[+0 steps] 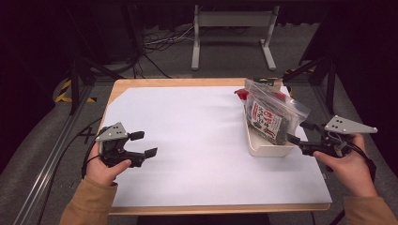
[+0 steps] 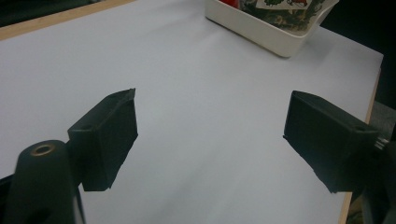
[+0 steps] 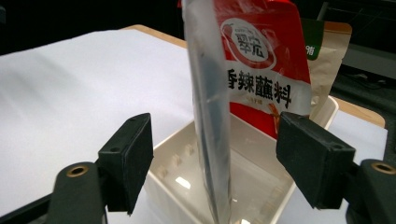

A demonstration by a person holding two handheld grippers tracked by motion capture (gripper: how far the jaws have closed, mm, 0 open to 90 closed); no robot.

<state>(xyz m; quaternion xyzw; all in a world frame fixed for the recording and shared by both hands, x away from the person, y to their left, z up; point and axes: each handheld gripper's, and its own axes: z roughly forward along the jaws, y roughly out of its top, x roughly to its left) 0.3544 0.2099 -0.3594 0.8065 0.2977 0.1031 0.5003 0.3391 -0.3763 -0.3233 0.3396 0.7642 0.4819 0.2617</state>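
Note:
A cream bin [image 1: 268,150] stands at the right of the white sheet [image 1: 187,140] and holds upright packets. In front is a clear zip bag [image 1: 271,116] with a dark printed packet inside. Behind it are a red packet [image 3: 261,60] and a tan packet [image 3: 329,70]. My right gripper [image 1: 299,132] is open at the bin's near right corner. In the right gripper view the bag's edge [image 3: 210,121] stands between the jaws, untouched. My left gripper [image 1: 144,144] is open over the bare sheet at the left, holding nothing. Its own view shows the bin [image 2: 261,32] far ahead.
The wooden table edge [image 1: 220,207] shows around the sheet. Behind the table stand a grey metal frame [image 1: 232,35] and loose cables on the floor. Dark tripod legs [image 1: 324,70] rise at the back right.

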